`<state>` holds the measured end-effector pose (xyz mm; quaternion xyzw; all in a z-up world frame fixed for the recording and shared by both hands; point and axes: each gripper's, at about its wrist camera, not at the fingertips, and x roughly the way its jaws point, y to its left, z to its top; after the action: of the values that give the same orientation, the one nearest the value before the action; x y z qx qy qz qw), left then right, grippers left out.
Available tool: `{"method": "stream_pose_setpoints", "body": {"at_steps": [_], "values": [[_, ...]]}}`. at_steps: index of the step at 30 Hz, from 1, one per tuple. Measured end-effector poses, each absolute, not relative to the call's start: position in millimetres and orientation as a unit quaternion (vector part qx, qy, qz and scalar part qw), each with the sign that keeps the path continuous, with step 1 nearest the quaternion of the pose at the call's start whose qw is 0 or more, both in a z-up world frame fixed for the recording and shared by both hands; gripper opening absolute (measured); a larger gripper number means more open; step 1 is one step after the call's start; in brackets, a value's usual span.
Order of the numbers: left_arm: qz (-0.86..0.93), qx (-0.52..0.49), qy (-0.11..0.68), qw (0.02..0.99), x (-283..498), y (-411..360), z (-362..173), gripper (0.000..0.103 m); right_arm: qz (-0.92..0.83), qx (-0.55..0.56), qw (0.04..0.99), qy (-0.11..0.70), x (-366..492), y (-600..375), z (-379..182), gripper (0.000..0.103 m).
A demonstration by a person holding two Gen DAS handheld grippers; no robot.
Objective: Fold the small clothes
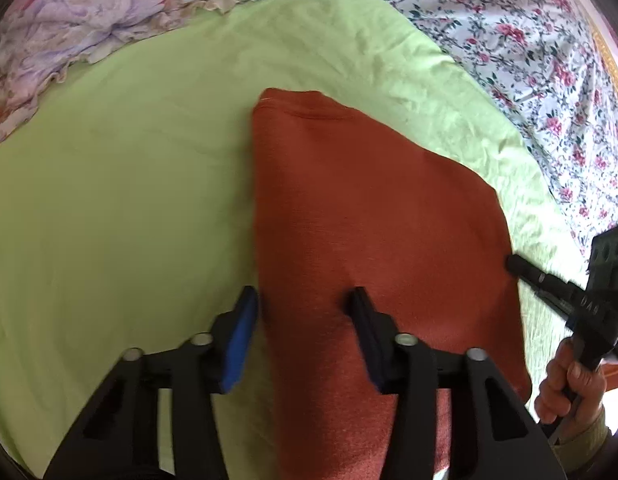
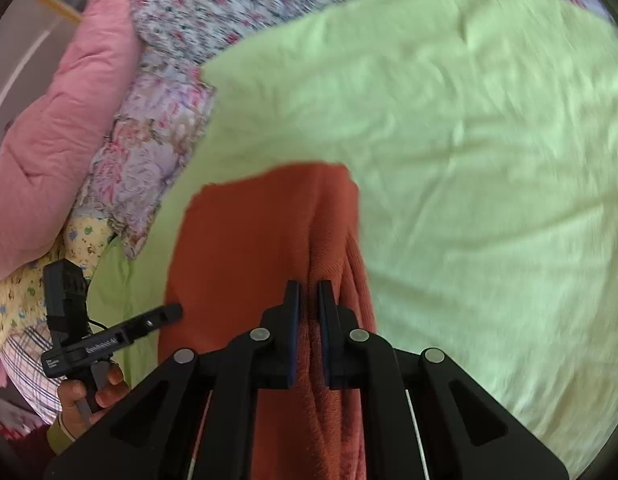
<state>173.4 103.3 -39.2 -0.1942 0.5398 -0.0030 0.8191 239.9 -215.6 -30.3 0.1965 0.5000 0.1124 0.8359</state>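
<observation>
A rust-orange garment (image 1: 369,220) lies on a light green sheet (image 1: 129,200), partly folded. My left gripper (image 1: 305,300) is open, its jaws astride the garment's left edge, one pad on the sheet side and one over the cloth. My right gripper (image 2: 307,292) is shut on a bunched fold of the garment's (image 2: 249,240) right edge, the cloth pinched between the pads. The right gripper shows in the left wrist view (image 1: 513,262) at the garment's right edge. The left gripper shows in the right wrist view (image 2: 177,312) at the garment's left edge.
A floral ruffled cloth (image 1: 69,32) lies at the far left and a floral bedspread (image 1: 529,60) at the far right. In the right wrist view a pink quilt (image 2: 61,120) and patterned clothes (image 2: 25,300) lie at the left. The green sheet (image 2: 489,180) spreads to the right.
</observation>
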Motion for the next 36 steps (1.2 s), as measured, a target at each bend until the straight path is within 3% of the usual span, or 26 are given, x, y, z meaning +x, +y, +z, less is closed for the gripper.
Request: {"method": "stream_pose_setpoints", "body": {"at_steps": [9, 13, 24, 36], "values": [[0.014, -0.164, 0.55, 0.818, 180.1, 91.7, -49.2, 0.048, 0.068, 0.162, 0.828, 0.533, 253.3, -222.9, -60.1, 0.01], [0.011, -0.171, 0.554, 0.815, 170.3, 92.5, -41.7, 0.047, 0.082, 0.186, 0.827, 0.524, 247.4, -225.5, -41.9, 0.014], [-0.023, -0.156, 0.567, 0.808, 93.9, 75.3, -20.7, 0.047, 0.121, 0.187, 0.82, 0.527, 166.6, -216.6, 8.6, 0.014], [-0.008, -0.145, 0.601, 0.786, 38.4, 63.0, -56.7, 0.053, 0.087, 0.13, 0.798, 0.582, 112.8, -206.0, -30.9, 0.014]]}}
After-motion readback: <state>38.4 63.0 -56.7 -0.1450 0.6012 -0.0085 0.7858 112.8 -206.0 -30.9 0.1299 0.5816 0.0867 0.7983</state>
